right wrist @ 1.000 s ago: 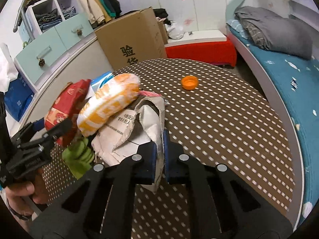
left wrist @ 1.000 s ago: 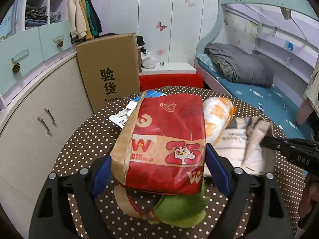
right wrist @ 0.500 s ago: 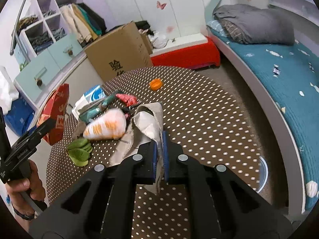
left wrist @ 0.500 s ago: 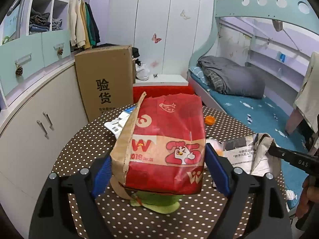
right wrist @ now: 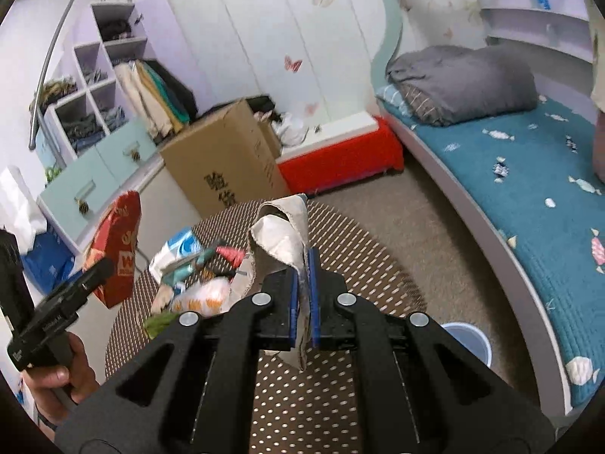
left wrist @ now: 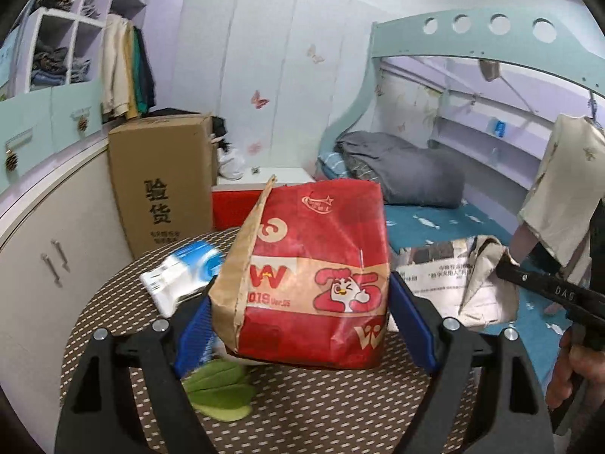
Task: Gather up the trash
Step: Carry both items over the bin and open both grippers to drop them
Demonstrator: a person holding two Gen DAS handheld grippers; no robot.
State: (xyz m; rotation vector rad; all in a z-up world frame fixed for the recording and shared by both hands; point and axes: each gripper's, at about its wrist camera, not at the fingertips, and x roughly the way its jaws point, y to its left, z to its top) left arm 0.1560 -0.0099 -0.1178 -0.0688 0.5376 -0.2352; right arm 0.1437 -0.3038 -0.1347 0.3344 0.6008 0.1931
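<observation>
Over the dotted counter [right wrist: 351, 249], you are lifting trash clear: left tool [left wrist: 302, 317] clamping the red paper bag [left wrist: 314, 276], right tool [right wrist: 304, 299] pinching the crumpled newspaper [right wrist: 281, 234].

Dotted table [right wrist: 363, 249], wrappers [right wrist: 189, 253], perhaps leaves [left wrist: 221, 391]

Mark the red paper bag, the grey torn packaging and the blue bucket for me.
red paper bag [left wrist: 321, 276]: left wrist view, on its printed front face.
grey torn packaging [right wrist: 281, 234]: right wrist view, on the flap above the fingers.
blue bucket [right wrist: 470, 344]: right wrist view, on its rim.
</observation>
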